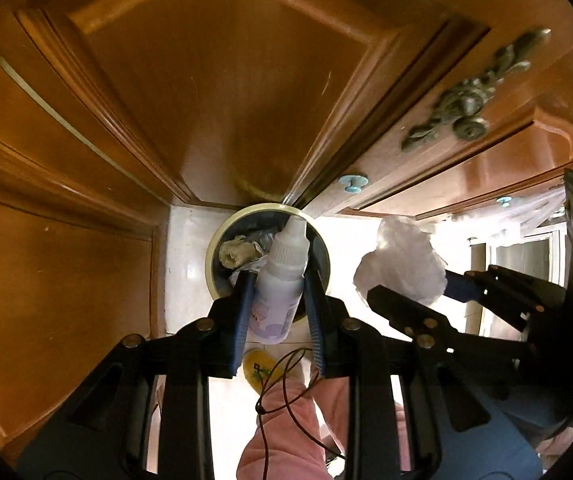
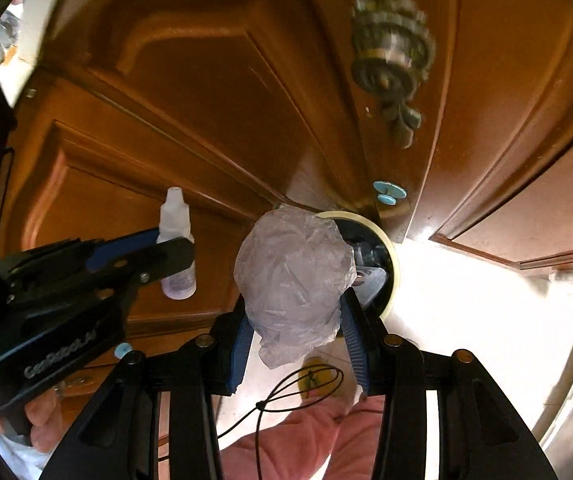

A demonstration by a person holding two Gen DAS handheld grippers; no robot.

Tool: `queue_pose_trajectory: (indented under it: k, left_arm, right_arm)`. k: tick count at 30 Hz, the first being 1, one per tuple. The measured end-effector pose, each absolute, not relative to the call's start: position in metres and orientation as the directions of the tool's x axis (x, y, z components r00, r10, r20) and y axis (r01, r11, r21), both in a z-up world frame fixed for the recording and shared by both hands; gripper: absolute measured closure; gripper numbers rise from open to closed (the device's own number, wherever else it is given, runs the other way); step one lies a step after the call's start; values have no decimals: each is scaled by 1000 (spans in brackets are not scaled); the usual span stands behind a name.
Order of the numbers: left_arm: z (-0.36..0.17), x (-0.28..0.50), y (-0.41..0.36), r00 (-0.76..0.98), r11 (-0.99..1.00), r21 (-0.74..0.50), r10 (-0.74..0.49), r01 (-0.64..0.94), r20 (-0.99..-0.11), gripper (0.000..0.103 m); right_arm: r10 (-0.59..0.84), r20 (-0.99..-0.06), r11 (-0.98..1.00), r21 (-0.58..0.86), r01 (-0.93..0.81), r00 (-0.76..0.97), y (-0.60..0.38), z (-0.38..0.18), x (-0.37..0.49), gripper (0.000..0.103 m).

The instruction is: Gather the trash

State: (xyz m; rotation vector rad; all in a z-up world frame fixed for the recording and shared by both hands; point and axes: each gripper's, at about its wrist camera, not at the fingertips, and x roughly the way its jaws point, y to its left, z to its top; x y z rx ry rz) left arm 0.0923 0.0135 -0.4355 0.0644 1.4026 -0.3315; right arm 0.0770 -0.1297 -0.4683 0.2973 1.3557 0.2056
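Gripping a small white dropper bottle point(image 1: 278, 280), the left gripper point(image 1: 278, 300) has its blue pads clamped on the bottle's body, cap pointing toward the upper part of the frame, right over the round trash bin point(image 1: 212, 280) at frame centre. Held nose-down like that so it should drop straight in once the jaws part. Right gripper point(image 2: 294, 320) is clamped on a crumpled clear plastic bag point(image 2: 294, 276), bunched between the pads mid-frame, with the same bin point(image 2: 394, 264) just beyond it to the right; looks staged for a drop too. Bin sits on a pale floor point(image 1: 182, 248) against wooden cabinet doors point(image 1: 222, 100), already holding crumpled paper point(image 1: 236, 254) and dark scraps. Hard to read: the bottle label is too small, most of the bin interior is blocked by bottle or bag, and the floor on the right of the right wrist view is blown out. A yellow thing point(image 1: 256, 364) below the left jaws is mostly covered; can't identify it. Pink sleeve point(image 1: 286, 432) cut off at bottom edge.
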Motion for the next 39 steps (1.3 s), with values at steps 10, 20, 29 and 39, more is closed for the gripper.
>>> queue_pose_trajectory:
  k: [10,20,29,39]
  left_arm:
    - [-452,101,15,78,943,-168,-197,287,-977,39]
    - [-430,92,11,96,940,-131,-169,315,-981,38]
    - [-399,85,17,136,938,-126,-177,324,-975,38]
    - [-341,75,25,177,935,-134,-200,328,-964,38]
  right_arm:
    - [251,-958,968,248,-37,141,-111,-497,87,46]
    - [275,-948,961,275,-26,161,-109,-476,72,35]
    - [272,-940,961,278,0,205,-117,-446,69,35]
    - [259,-932,961,276,33,253,-128,-405,64,35]
